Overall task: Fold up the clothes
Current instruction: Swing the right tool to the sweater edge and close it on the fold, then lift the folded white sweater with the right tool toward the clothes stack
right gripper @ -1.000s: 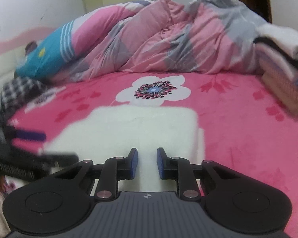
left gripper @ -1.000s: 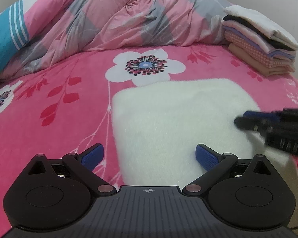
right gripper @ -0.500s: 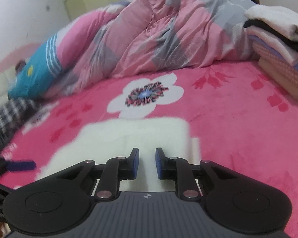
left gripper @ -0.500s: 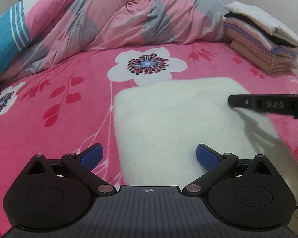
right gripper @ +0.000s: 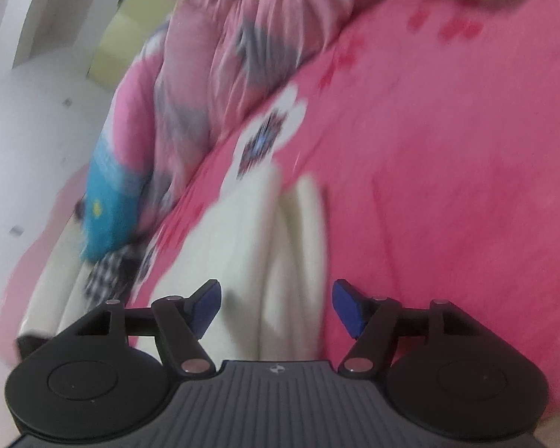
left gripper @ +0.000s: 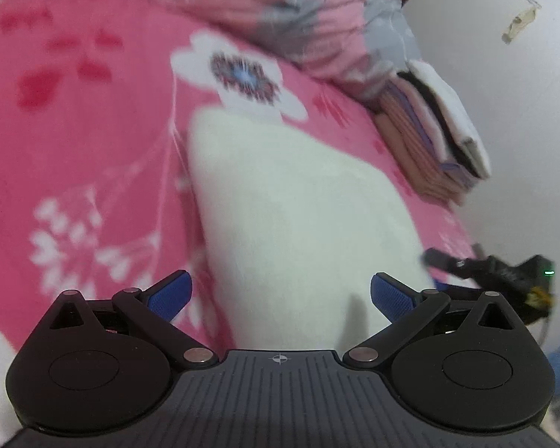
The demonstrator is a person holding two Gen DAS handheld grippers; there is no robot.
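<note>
Right tongs (right gripper: 276,308) had spread open; left tongs (left gripper: 278,296) gaped, empty. Fluffy white folded garment (left gripper: 298,216) lay flat; folded pile (left gripper: 429,138) at two o'clock.

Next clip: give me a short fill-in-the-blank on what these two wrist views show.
1. Both the left gripper and the right gripper are ____.
2. The folded garment ahead of the fingers is ____ in colour.
3. It lies on a ____ floral bedsheet.
4. The stack of folded clothes sits beside a white ____.

Missing: open; white; pink; wall
</note>
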